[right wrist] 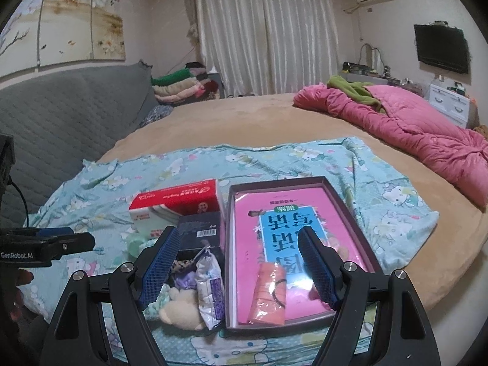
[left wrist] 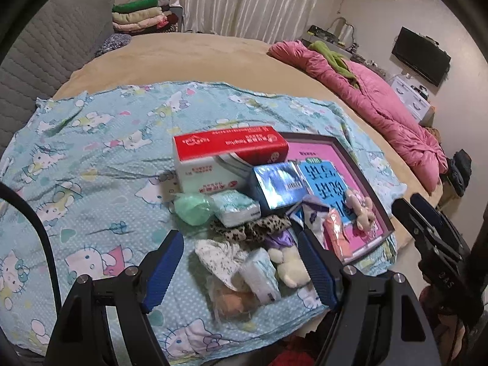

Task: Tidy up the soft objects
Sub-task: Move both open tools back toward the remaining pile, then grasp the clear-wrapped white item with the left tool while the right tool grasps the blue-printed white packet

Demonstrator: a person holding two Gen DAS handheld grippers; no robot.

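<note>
Open left tool [left wrist: 241, 270] above soft clutter [left wrist: 244, 244]

Left gripper [left wrist: 241, 270] and right gripper [right wrist: 238, 267] shared one build: black angular frames, each carrying two long fingers faced with blue pads [left wrist: 166, 270] of fine cross-hatched texture. Round silver screws [left wrist: 81, 279] marked the finger pivots. Seen from the right wrist view, the left gripper's black side plate [right wrist: 27, 254] bore white lettering reading "GenRobot.AI" beside a small screw. A thin black cable [right wrist: 21, 198] looped from a dark box above it. Another black cable [left wrist: 42, 235] arced along the left wrist view's edge.
</note>
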